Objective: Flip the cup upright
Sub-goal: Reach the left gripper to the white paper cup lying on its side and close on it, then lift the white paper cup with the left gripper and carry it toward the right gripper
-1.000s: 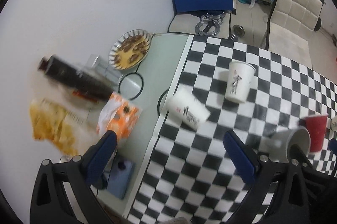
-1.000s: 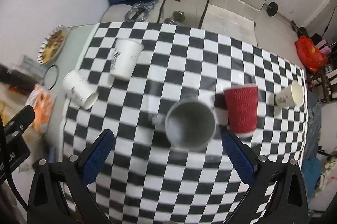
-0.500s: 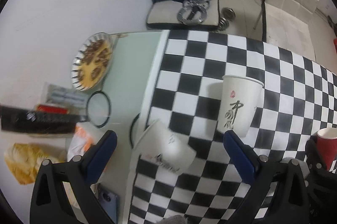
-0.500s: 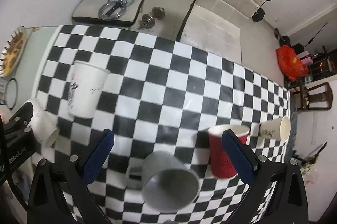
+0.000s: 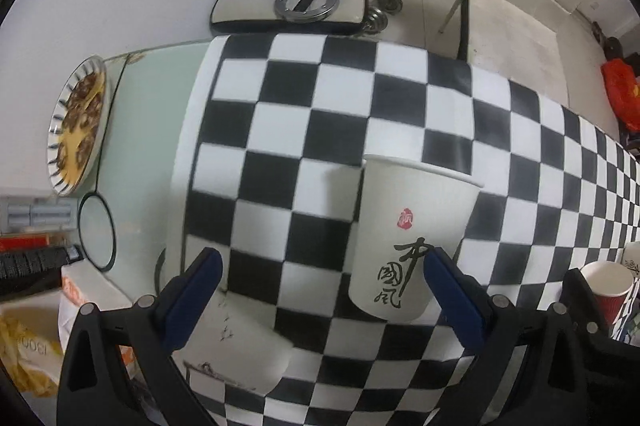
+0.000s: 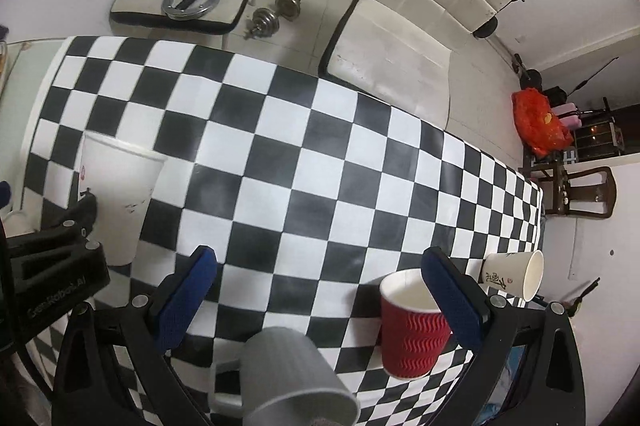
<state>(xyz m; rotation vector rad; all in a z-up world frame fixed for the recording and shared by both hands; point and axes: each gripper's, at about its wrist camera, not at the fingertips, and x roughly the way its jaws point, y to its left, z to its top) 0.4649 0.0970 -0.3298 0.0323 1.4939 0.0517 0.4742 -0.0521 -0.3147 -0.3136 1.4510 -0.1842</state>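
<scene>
I'm in the approach: both my left hand-held gripper [image 5: 320, 290] and right hand-held gripper [image 6: 320, 290] are spread, empty, closing on the tipped paper cup [image 5: 236, 350] and grey mug [image 6: 296, 382]; next comes gripping each.

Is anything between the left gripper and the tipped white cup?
Nothing visible. The tipped cup lies between and just below the open left gripper's fingers; the upright white cup stands beside the right finger.

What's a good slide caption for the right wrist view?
Open right gripper over a tipped grey ribbed mug, beside an upright red corrugated paper cup.
</scene>
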